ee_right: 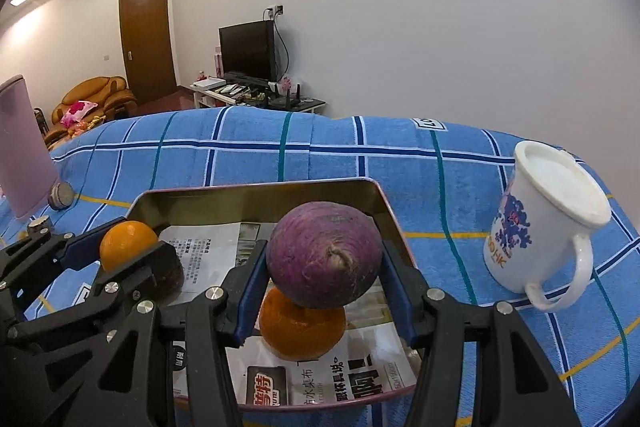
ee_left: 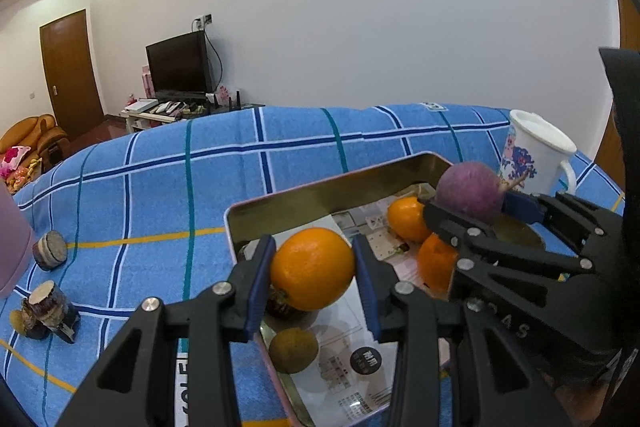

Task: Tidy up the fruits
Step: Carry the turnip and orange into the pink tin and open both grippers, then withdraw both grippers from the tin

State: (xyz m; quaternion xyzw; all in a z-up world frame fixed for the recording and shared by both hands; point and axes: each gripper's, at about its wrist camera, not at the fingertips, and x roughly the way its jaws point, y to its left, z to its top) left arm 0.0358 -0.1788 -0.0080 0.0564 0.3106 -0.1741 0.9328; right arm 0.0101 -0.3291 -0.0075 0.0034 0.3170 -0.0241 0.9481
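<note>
My left gripper (ee_left: 314, 267) is shut on an orange (ee_left: 312, 269), held just above the near left part of a gold tin tray (ee_left: 320, 193) lined with printed paper. My right gripper (ee_right: 324, 259) is shut on a round purple fruit (ee_right: 324, 255) over the tray (ee_right: 256, 199), directly above another orange (ee_right: 302, 327) lying on the paper. In the left wrist view the right gripper (ee_left: 476, 203) with the purple fruit (ee_left: 468, 189) hangs over the tray's far right. The left gripper (ee_right: 124, 247) and its orange (ee_right: 128, 243) show at the left of the right wrist view.
The tray also holds two oranges (ee_left: 404, 219), a dark fruit (ee_right: 168, 279) and a brown-green fruit (ee_left: 294, 349). A white printed mug (ee_right: 548, 223) stands right of it on the blue checked cloth (ee_left: 160, 187). Small jars (ee_left: 50, 251) and a pink container (ee_right: 24, 147) are at the left.
</note>
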